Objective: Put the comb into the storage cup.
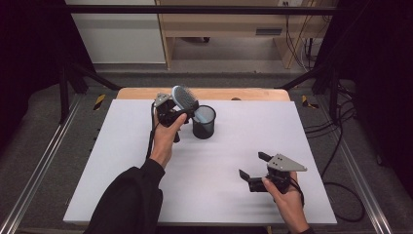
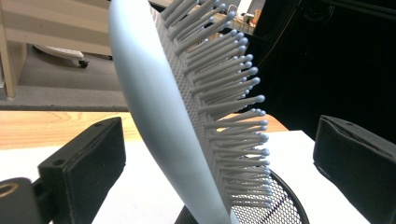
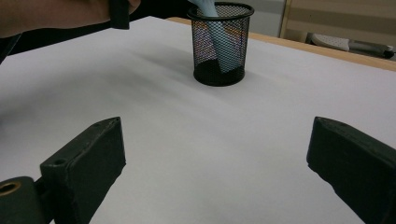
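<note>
Standing handle-down in the cup (image 1: 203,122), the brush (image 1: 185,97) leans toward the left gripper (image 1: 171,111), its head rising above the rim. The cup is black wire mesh and sits on the white counter (image 1: 219,161), near its far edge. In the left gripper view the brush (image 2: 159,107) stands between the two black jaws, bristles turned to the right; both jaws are spread wide and clear of it, neither pad touching. The right gripper (image 1: 253,168) is held low over the near right part of the counter, well apart from the cup (image 3: 220,44), jaws spread wide with only bare counter between them. The brush's pale blue handle (image 3: 219,42) shows through the mesh.
</note>
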`<state>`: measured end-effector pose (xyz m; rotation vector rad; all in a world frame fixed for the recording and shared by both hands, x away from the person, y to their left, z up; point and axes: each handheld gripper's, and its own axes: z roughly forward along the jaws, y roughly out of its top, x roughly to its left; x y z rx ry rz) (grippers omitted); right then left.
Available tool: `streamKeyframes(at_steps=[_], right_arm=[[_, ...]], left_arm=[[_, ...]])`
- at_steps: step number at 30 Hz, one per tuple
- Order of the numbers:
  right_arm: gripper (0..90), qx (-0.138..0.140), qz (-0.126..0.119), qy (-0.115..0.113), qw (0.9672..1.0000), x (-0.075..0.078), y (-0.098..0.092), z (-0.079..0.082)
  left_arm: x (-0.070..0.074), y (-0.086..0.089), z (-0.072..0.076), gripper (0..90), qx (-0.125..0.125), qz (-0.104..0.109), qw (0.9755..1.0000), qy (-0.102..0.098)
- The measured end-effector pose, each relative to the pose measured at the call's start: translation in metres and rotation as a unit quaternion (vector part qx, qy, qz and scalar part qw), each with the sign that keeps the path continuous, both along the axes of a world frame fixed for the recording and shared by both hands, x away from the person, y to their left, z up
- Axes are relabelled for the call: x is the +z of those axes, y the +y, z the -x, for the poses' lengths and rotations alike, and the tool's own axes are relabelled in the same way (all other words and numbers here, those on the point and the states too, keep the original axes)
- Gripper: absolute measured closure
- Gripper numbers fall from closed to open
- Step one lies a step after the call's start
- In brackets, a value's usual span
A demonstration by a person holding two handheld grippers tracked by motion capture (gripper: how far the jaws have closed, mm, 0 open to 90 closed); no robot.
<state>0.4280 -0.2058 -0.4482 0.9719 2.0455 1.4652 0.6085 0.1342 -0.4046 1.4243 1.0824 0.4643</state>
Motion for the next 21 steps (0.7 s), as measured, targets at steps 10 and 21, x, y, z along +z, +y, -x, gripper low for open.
streamKeyframes(at_steps=[10, 21], right_arm=[[4.6, 0.003, 0.0, 0.002, 1.0, -0.0002, 0.0006, 0.0004], [4.6, 0.004, 0.002, 0.002, 1.0, -0.0006, 0.0012, 0.0001]], left_arm=[[0.0031, -0.0027, 0.0039, 2.3, -0.004, -0.016, 0.9998, -0.006], [0.0048, -0.0005, 0.0045, 2.3, -0.002, -0.021, 0.9997, -0.011]])
